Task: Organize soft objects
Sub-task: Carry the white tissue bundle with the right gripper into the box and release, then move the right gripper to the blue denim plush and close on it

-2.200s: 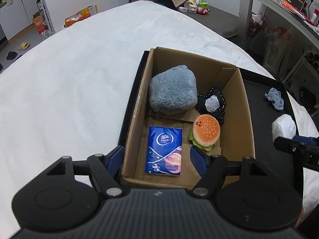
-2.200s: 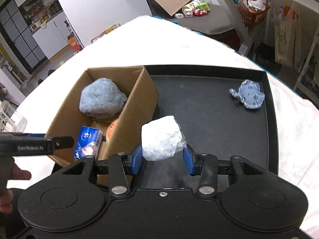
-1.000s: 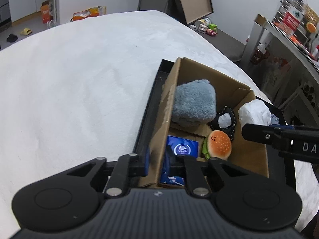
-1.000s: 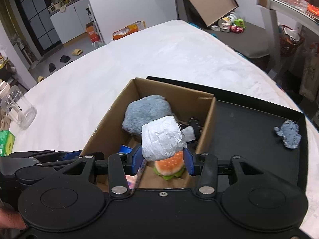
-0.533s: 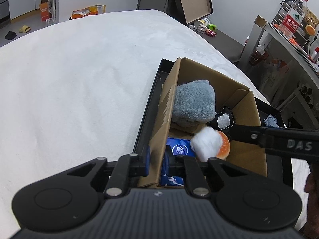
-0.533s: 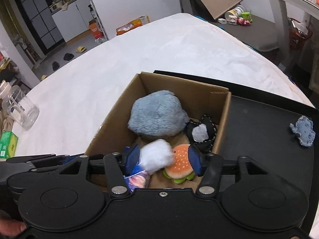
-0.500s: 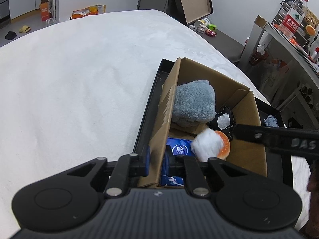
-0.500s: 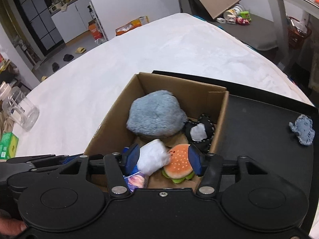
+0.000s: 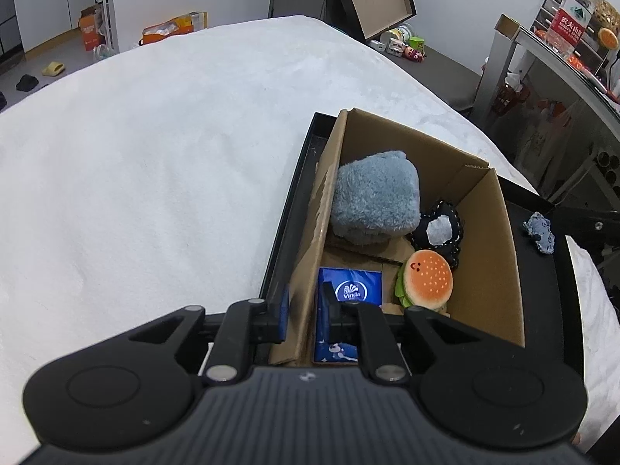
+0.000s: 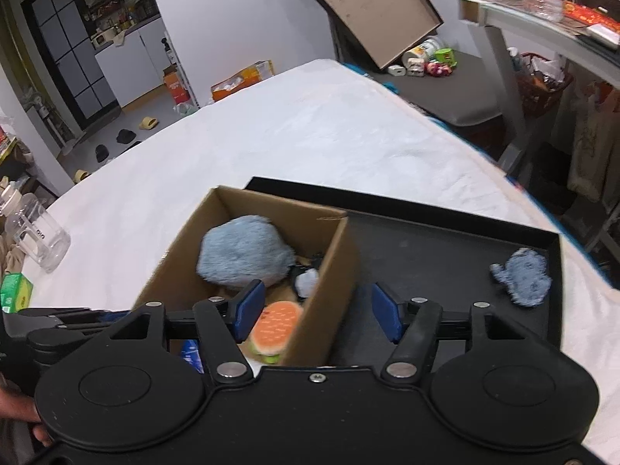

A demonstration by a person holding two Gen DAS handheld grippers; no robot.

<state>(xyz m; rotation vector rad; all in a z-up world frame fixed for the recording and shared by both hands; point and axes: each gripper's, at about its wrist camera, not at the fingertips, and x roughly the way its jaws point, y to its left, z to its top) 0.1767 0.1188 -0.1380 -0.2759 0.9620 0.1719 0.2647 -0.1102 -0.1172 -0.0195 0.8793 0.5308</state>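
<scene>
On the white bed, left tongs (image 9: 306, 310) clamp the cardboard box (image 9: 480, 193) wall; empty, parted right tongs (image 10: 317, 310) sit nearer the blue plush (image 10: 521, 277), right of the box.

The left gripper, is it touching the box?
Touching. In the left wrist view the left gripper is shut on the box wall, one finger outside it and one inside.

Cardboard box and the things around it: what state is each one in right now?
cardboard box: upright, top open
left gripper: jaws shut on the box's near wall
right gripper: jaws open, empty
grey-blue plush: inside the box
burger plush: inside the box
tissue pack: lying flat inside the box
small blue toy: outside the box, on the black tray
</scene>
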